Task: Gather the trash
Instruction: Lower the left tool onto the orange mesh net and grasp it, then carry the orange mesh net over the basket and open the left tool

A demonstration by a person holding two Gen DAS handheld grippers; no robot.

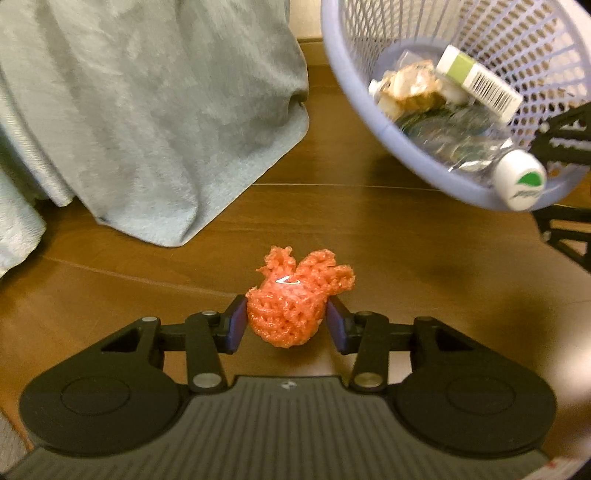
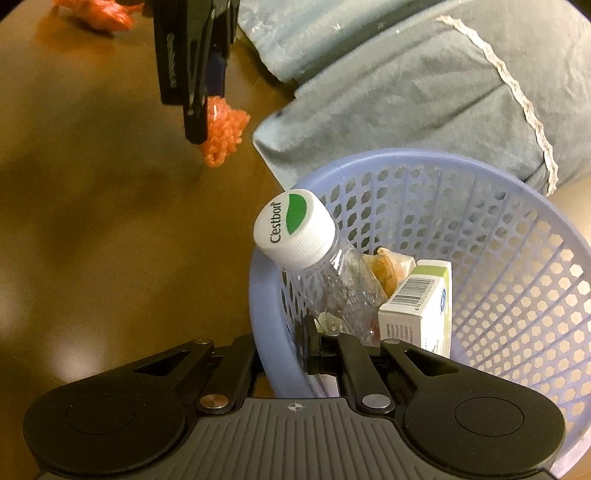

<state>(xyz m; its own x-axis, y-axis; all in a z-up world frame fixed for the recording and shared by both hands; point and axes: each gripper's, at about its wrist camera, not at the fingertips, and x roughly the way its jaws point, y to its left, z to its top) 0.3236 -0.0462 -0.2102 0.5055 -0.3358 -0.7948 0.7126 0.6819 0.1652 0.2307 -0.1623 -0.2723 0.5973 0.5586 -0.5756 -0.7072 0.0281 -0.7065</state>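
Note:
An orange foam net point(image 1: 288, 306) is pinched between the blue pads of my left gripper point(image 1: 286, 325), held above the brown wooden floor. In the right wrist view the same net point(image 2: 225, 133) hangs from the left gripper's fingers point(image 2: 194, 122). My right gripper point(image 2: 277, 350) is shut on the near wall of a lilac plastic basket point(image 2: 443, 157), one finger outside and one inside. The basket point(image 1: 354, 96) is tilted and holds a clear bottle with a white cap point(image 2: 295, 229), a white and green box point(image 2: 417, 306) and crumpled wrappers point(image 1: 410, 86).
A grey-green blanket point(image 1: 147, 110) drapes down to the floor at the left and behind the basket point(image 2: 406, 74). A second orange foam net point(image 2: 99, 13) lies on the floor farther off. Bare wooden floor point(image 1: 369, 240) lies between the net and the basket.

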